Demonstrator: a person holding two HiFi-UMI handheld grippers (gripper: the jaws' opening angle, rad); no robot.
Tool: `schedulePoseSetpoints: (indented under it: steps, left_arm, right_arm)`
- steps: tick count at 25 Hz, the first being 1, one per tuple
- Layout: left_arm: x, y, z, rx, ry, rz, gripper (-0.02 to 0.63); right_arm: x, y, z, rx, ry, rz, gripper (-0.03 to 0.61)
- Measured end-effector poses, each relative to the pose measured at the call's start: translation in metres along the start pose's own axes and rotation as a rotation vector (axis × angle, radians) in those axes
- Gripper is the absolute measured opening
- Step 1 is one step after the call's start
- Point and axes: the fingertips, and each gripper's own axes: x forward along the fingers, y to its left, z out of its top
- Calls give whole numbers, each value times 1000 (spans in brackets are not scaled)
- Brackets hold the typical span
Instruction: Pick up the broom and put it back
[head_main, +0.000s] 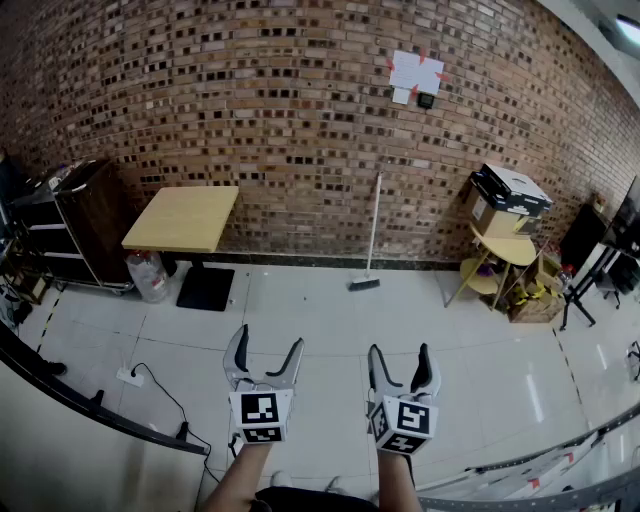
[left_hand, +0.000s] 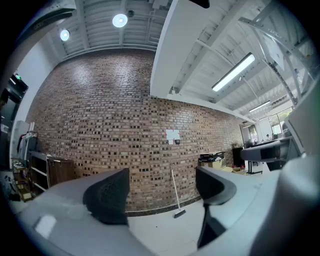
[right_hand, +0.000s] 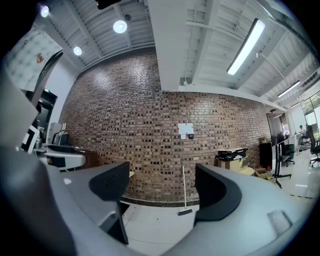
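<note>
- Left gripper (head_main: 268, 342) and right gripper (head_main: 400, 352): jaws wide apart, nothing between them.
- Broom (head_main: 371, 230) stands well ahead of both, apparently leaning on the brick wall (head_main: 250, 110).

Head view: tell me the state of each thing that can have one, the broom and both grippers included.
Broom, leaning upright against the brick wall, head on the floor, not held.
Left gripper, open, nothing between its jaws.
Right gripper, open, nothing between its jaws.
Paper sheet, taped flat to the wall.
</note>
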Motion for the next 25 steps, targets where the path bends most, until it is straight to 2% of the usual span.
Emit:
schedulePoseSetpoints:
  steps: [8, 11, 14, 18, 22, 25]
  left_arm:
    - [1, 18, -10, -19, -1, -45, 419]
    - [7, 17, -15, -79, 0, -65, 419]
    - [20, 12, -18, -76, 0, -71, 419]
    - [46, 16, -18, -43, -10, -53, 419]
    - [86, 26, -12, -60, -12, -30, 419]
    - [124, 24, 1, -68, -33, 2, 419]
  right_arm:
    - [-3, 26, -5, -6, 4, -14, 407]
    - [-3, 26, -7, -9, 5, -16, 391]
    - [5, 15, -8, -8, 0, -28, 385]
    - [41, 9, -10, 3, -15, -3, 382]
    - [97, 14, -14, 17, -16, 53, 382]
    - [146, -1, -3, -14, -34, 79, 382]
